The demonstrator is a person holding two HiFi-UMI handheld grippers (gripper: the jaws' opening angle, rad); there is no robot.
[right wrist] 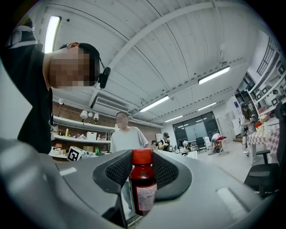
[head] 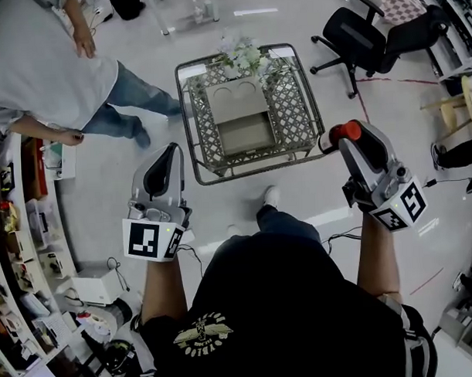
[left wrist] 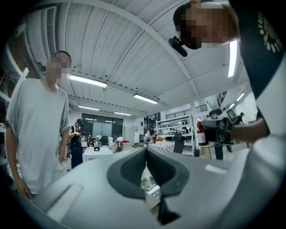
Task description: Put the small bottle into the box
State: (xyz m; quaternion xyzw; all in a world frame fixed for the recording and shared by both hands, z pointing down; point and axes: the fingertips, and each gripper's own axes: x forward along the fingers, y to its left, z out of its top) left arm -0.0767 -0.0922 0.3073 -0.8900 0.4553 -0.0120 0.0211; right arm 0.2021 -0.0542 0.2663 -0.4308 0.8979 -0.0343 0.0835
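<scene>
The small dark red bottle (head: 343, 133) with a red cap stands upright between the pads of my right gripper (head: 345, 139), which is shut on it. In the right gripper view the bottle (right wrist: 143, 185) fills the gap between the black pads (right wrist: 117, 171), its label facing the camera. My left gripper (head: 170, 152) is held level at the left, shut with nothing in it; its pads (left wrist: 132, 167) meet. The open cardboard box (head: 246, 135) lies on a metal lattice table (head: 303, 104) ahead of both grippers, lid folded back. Both grippers hang short of the table's near edge.
White flowers (head: 244, 55) sit at the table's far end. A person in a grey shirt and jeans (head: 58, 70) stands at the upper left. A black office chair (head: 363, 35) is at the upper right, a wooden stool (head: 456, 106) at the right, cluttered shelves (head: 26, 261) along the left.
</scene>
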